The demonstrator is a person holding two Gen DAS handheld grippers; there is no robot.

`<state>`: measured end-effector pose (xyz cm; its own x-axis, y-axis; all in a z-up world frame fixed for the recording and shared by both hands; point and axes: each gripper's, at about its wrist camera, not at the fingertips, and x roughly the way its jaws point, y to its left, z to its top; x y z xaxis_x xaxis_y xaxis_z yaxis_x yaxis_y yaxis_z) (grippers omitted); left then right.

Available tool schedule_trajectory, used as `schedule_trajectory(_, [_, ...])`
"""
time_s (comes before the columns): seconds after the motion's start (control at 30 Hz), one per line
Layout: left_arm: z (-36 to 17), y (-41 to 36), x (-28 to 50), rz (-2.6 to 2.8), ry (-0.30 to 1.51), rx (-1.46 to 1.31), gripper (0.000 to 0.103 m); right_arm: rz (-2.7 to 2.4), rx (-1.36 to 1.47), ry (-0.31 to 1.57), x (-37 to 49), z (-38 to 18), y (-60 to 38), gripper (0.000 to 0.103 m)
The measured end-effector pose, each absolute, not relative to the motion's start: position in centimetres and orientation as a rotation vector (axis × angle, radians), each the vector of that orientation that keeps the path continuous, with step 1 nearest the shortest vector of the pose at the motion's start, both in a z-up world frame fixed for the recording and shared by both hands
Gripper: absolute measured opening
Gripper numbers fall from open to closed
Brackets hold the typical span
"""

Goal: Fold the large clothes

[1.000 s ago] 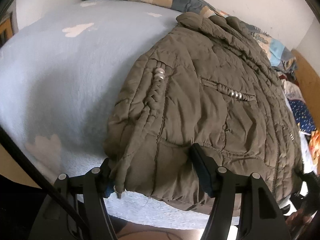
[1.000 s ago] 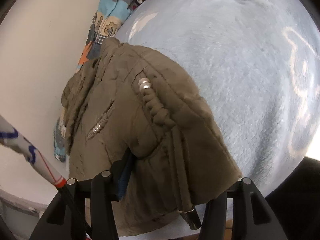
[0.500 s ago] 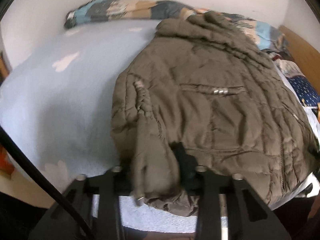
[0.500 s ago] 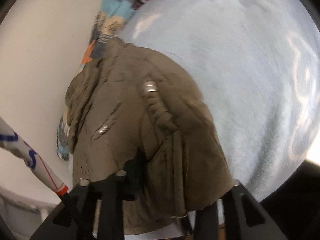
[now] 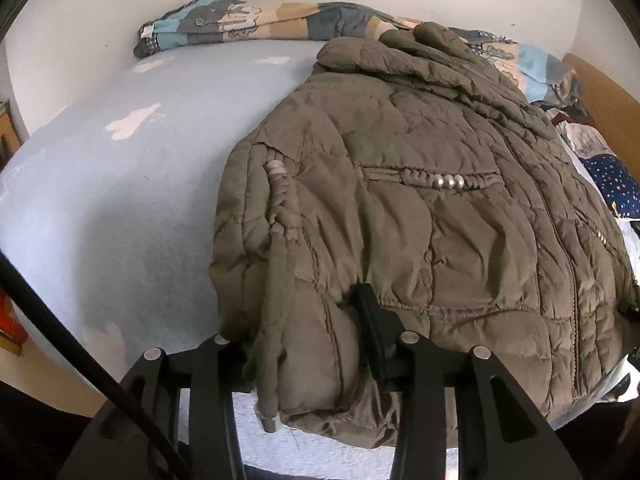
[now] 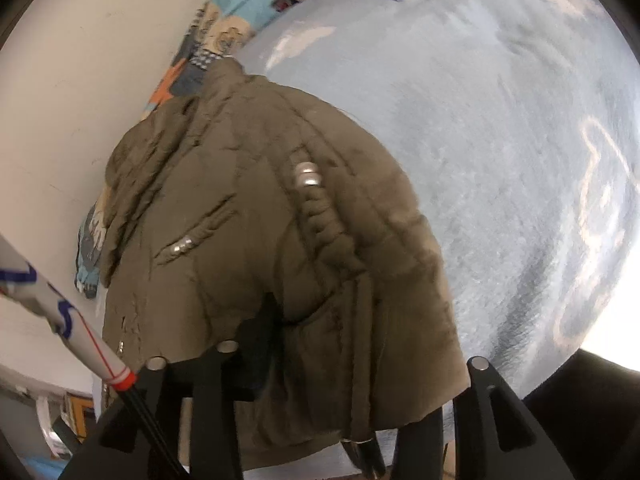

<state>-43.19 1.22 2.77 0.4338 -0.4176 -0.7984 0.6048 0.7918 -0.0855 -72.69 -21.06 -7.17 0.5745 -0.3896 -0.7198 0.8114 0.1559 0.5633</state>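
An olive quilted jacket (image 5: 440, 208) lies spread on a light blue bed (image 5: 120, 200), collar toward the far wall. My left gripper (image 5: 308, 344) is shut on the jacket's near hem corner, beside a braided drawstring (image 5: 280, 216). In the right wrist view the same jacket (image 6: 240, 240) fills the middle, and my right gripper (image 6: 324, 364) is shut on its hem. The right gripper's right finger is hidden under the fabric.
A patterned quilt (image 5: 248, 28) lies rolled along the far wall. More clothes (image 5: 600, 168) are piled at the right by a wooden headboard (image 5: 608, 96). The bed's bare blue sheet (image 6: 500, 160) stretches beside the jacket. A white pole (image 6: 60, 312) crosses the lower left.
Both grippers have closed from open onto the jacket's hem. The hem has bunched up between the fingers and both views have lifted slightly.
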Motion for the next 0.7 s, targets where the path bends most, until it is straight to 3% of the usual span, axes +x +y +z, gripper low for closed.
schedule_trajectory(0.13, [2.8, 0.9, -43.2, -0.636, 0.921, 0.260, 0.043, -0.902, 1.115, 0.458, -72.7, -7.2, -21.2, 0.042])
schedule_trajectory(0.17, [2.9, 0.9, -43.2, -0.640, 0.921, 0.266, 0.043, -0.898, 1.098, 0.460, -72.7, -7.1, -21.0, 0.036])
schedule_trajectory(0.3, [3.6, 0.9, -43.5, -0.667, 0.894, 0.272, 0.029, -0.894, 1.041, 0.449, -72.0, -6.1, -20.2, 0.024])
schedule_trajectory(0.7, [6.4, 1.5, -45.2, -0.684, 0.752, 0.280, 0.025, -0.880, 0.841, 0.356, -72.1, -1.6, -17.7, 0.020])
